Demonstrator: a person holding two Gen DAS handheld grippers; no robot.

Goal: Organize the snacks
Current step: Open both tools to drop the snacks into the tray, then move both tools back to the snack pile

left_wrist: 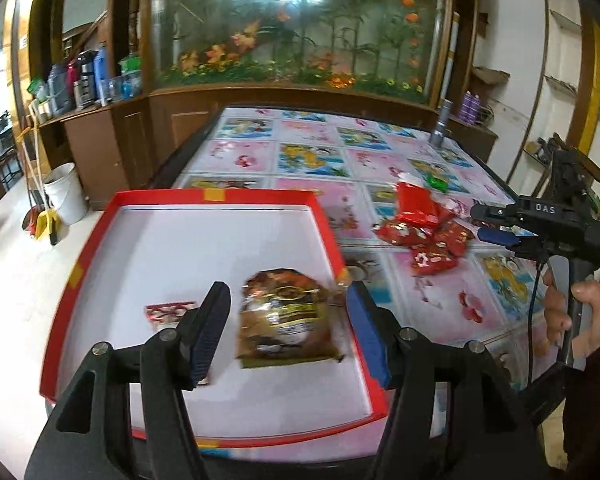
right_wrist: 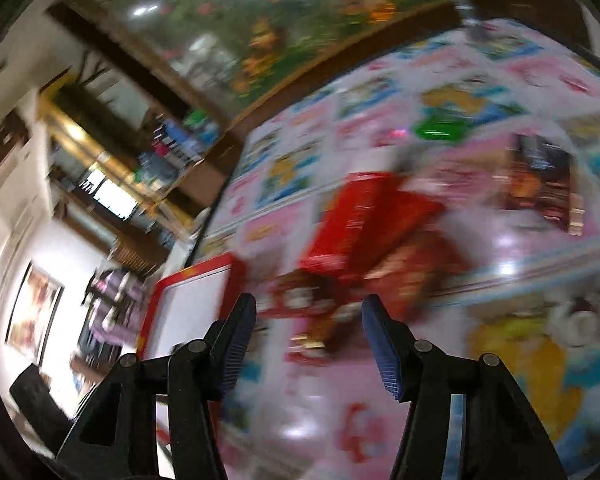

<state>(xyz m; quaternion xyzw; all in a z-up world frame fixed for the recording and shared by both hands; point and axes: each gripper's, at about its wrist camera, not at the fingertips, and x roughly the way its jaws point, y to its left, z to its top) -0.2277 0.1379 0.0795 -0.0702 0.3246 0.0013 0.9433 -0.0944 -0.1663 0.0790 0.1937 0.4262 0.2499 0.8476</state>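
Take the red-rimmed tray (left_wrist: 112,216) as the fixed mark. Inside it, near its left wall, lies a small red-and-white packet (left_wrist: 168,312), partly hidden behind a finger. Just to its right, toward the tray's near right corner, lies a brown and gold snack bag (left_wrist: 286,318), flat on the white floor, its long axis running from the near rim to the far rim. The left gripper (left_wrist: 288,332) hangs over that bag with its jaws parted and the pads clear of it on both sides, so nothing is held (the bag reads as already put down).

Right of the tray, out on the patterned table (left_wrist: 312,136), sits the heap of red snack packets (left_wrist: 428,236), overlapping one another at mixed angles. A green packet (left_wrist: 436,182) lies just beyond the heap, farther from the tray.

Farther right again, the right gripper (left_wrist: 484,224) is held in a hand (left_wrist: 580,312) and points back toward the tray, across the heap. Its own view is badly smeared, yet the fingers (right_wrist: 236,344) plainly stand apart with nothing between them, and the red packets (right_wrist: 364,236) lie straight ahead of the tips.

The coming pick turns on this: the heap lies on the right gripper's side of the tray, so that hand is the nearer one. Which packet lies topmost, the blur does not let me tell.
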